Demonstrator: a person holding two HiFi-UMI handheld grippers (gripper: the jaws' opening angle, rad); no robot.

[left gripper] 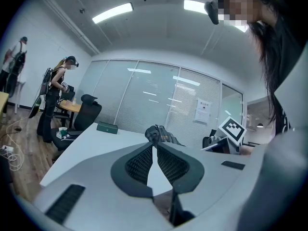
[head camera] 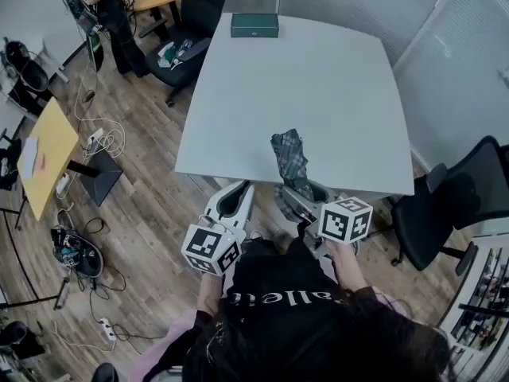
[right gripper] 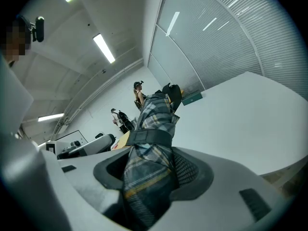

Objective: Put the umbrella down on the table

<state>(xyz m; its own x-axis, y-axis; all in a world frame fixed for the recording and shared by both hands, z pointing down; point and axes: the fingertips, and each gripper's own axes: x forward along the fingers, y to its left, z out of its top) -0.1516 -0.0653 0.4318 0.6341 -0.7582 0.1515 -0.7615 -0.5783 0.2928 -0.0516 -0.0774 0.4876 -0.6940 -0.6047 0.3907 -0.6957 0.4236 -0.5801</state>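
Observation:
A folded plaid umbrella (head camera: 290, 157) sticks up over the near edge of the white table (head camera: 318, 78), and my right gripper (head camera: 306, 193) is shut on its lower part. In the right gripper view the umbrella (right gripper: 154, 124), with its strap wrapped round it, fills the space between the jaws of the right gripper (right gripper: 151, 170) and points toward the table (right gripper: 250, 114). My left gripper (head camera: 238, 191) hangs just short of the table's near edge, to the left of the umbrella. Its jaws (left gripper: 154, 150) are shut with nothing in them, and the umbrella's tip (left gripper: 163, 134) shows beyond them.
A green box (head camera: 254, 25) lies at the table's far edge. A black office chair (head camera: 453, 205) stands at the right and another (head camera: 187, 46) at the far left corner. A person (left gripper: 55, 100) stands by a wooden desk. A yellow desk (head camera: 48, 146) and cables are on the floor at left.

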